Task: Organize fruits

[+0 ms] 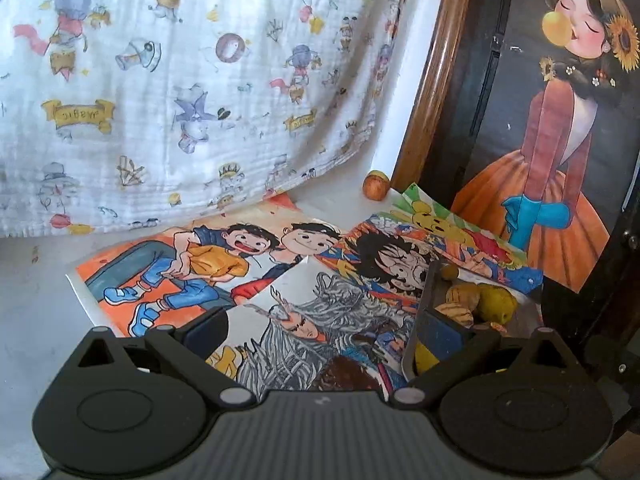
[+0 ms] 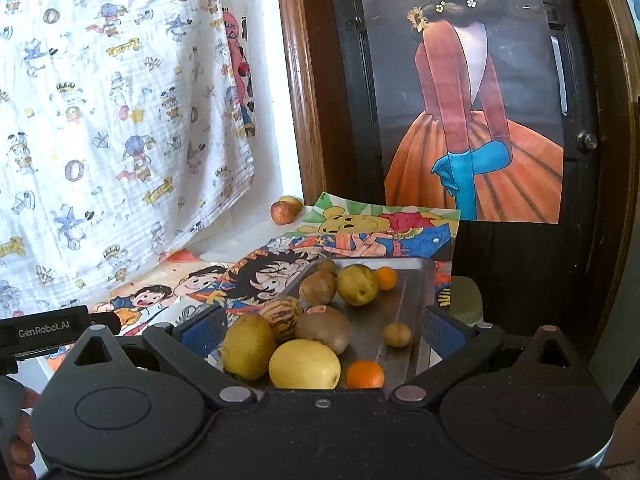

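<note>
Fruit lies heaped on the tray point(image 2: 416, 280), so most of the sorting looks done: a lemon point(image 2: 305, 365) at its near edge, an orange point(image 2: 364, 374) just beside that. One apple point(image 2: 282, 212) sits well beyond the tray by the wall, likely the straggler. The right gripper point(image 2: 322, 330) hangs over the tray, jaws apart, holding nothing; the left gripper point(image 1: 324, 330), beside the tray, is likewise spread and bare.

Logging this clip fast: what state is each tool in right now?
Left tool: open, holding nothing, over the drawings.
Right tool: open, holding nothing, over the fruit on the metal tray.
</note>
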`<state>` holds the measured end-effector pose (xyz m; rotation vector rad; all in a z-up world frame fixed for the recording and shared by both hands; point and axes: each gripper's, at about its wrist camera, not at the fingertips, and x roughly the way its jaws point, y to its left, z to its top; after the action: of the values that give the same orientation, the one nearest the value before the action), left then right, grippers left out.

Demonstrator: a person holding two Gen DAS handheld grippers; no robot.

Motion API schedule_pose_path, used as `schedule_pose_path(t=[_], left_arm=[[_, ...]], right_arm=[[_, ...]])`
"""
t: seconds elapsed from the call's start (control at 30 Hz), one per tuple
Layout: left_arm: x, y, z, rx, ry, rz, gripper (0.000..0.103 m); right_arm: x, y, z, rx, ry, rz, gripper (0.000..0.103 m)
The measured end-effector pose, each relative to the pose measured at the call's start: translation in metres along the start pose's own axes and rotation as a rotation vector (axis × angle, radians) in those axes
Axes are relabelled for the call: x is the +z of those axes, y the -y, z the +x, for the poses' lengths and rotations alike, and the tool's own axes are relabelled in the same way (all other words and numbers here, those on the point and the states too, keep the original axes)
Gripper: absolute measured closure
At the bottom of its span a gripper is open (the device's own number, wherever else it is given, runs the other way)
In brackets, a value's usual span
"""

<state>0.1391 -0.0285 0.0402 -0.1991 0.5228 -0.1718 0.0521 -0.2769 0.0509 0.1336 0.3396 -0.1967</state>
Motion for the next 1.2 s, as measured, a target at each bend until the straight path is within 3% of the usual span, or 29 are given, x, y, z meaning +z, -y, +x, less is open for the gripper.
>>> schedule_pose_path(t=[0.47, 0.7, 1.2], left_arm=[[-0.014, -0.010, -0.006, 0.016, 0.014, 0.013, 0.000], [-0.020, -0.009, -0.011, 0.023, 0.028, 0.042, 0.000], [-0.039, -0.016, -0.017, 0.019, 0.040, 0.086, 0.000]], right_arm=[[-0.029, -0.020, -0.017, 0.005, 0.056, -0.015, 0.001], [-0.039, -0.022, -0.027, -0.032, 0.113, -0.009, 0.001], [-0.057, -0.025, -0.033, -0.054, 0.115, -0.061, 0.001]])
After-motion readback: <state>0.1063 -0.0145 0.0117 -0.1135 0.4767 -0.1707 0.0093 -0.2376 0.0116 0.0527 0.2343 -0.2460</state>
